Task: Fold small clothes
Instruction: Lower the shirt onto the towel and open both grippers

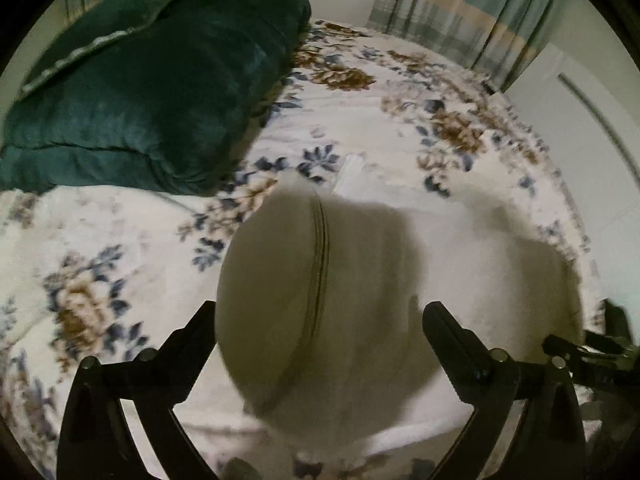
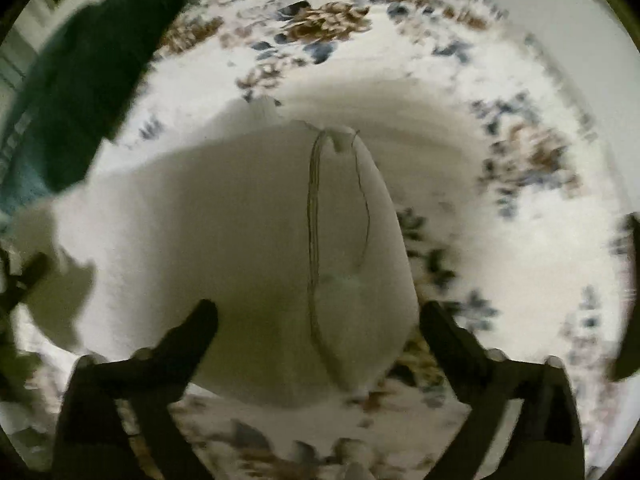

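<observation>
Where left claw (image 1: 320, 312) sees curtain (image 1: 452, 16), right claw (image 2: 318, 316) sees white garment (image 2: 240, 220)

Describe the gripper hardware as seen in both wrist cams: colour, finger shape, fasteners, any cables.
Both the left gripper and the right gripper are matte black, with two angular tapered fingers on triangular open-frame brackets. Small round silver fasteners sit at the finger joints. No cables, markings or sleeves are visible.

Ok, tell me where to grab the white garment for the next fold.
Grip the garment at its stitched hem edge, coming from the near side with open jaws straddling it. That seam runs straight away from the right gripper, raised off the bedspread.
</observation>
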The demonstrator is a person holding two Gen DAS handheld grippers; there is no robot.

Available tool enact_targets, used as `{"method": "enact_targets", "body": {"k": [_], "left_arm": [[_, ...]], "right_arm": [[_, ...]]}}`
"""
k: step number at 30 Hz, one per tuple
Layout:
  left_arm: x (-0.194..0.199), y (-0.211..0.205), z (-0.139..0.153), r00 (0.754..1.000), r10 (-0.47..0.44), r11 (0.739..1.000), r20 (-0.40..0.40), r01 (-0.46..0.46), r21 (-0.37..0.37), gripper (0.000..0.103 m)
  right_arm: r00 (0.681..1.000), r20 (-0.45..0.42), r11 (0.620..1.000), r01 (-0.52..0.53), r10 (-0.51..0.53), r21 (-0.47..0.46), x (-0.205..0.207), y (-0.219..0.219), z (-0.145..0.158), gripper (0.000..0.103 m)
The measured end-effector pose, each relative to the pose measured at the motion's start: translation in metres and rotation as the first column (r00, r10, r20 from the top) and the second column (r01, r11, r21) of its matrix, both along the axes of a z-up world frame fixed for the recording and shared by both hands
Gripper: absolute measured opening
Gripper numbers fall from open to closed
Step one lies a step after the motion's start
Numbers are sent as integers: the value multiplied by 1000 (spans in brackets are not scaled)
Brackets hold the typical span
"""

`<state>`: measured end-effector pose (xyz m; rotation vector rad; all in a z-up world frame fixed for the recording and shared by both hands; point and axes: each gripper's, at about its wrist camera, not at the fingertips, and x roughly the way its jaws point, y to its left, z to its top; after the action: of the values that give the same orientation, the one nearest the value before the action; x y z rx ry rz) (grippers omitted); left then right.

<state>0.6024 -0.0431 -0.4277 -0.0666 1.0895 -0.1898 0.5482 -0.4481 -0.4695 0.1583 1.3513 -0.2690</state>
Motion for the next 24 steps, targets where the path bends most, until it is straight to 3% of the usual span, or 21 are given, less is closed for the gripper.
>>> {"method": "enact_targets", "body": {"k": [4,9,16,24], "left_arm": [[-16,-10,6,1000,6,997,8,-6,74,103],[-36,-15,32,999,21,990,40,-27,138,103],[-73,-13,99,994,47,989,98,-60,135,103],[-160,-14,202,984,44,991,171,-65,117,103]], "right_arm": [[1000,5,996,-4,5,-90,-17,20,12,103],[998,66,986,18,-7,-168,-37,29,52,103],[985,174,977,45,-8,-209,-77,39,147,103],[957,290,975,46,20,-219,-158,65,271,103]]}}
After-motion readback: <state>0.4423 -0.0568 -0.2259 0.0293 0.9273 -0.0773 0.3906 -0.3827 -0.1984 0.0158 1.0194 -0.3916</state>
